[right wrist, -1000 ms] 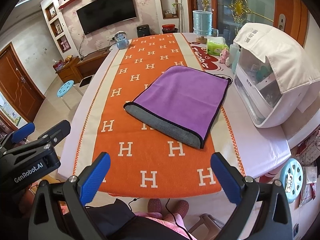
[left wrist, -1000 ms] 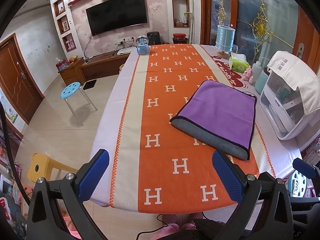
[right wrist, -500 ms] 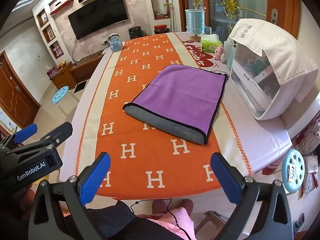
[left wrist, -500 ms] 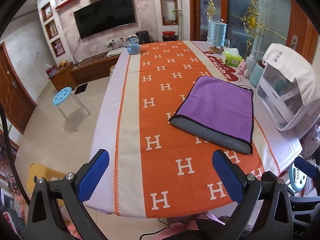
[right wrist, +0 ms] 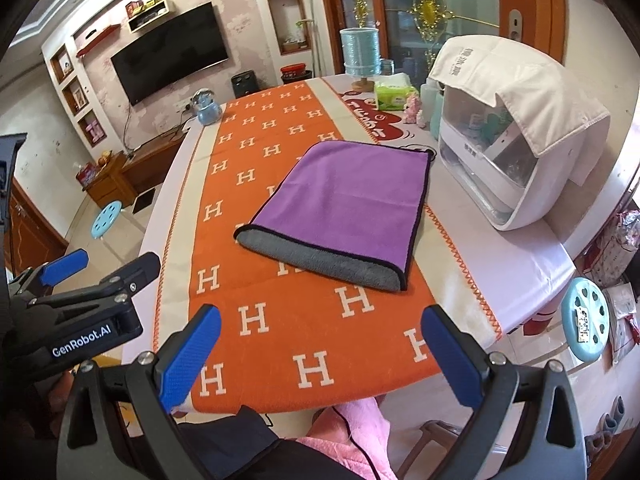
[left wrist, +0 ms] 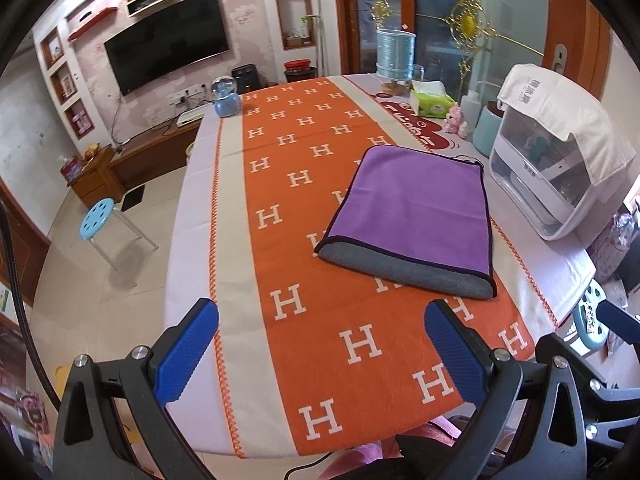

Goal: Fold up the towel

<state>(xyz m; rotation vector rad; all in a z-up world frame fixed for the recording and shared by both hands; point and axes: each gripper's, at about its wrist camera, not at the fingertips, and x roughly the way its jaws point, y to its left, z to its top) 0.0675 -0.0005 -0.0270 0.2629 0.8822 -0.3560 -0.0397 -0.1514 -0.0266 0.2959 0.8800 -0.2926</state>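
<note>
Soft, light, limp purple towel, already doubled, grey underside showing along the near fold; best pinched at the near corners, likely to sag when lifted. Lying flat on the orange bench cover, well ahead of left tool and right tool, both spread wide, pinching nothing

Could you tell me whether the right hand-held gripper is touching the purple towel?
Apart. The right wrist view shows the open right hand-held gripper short of the purple towel, with orange runner visible between them.
</note>
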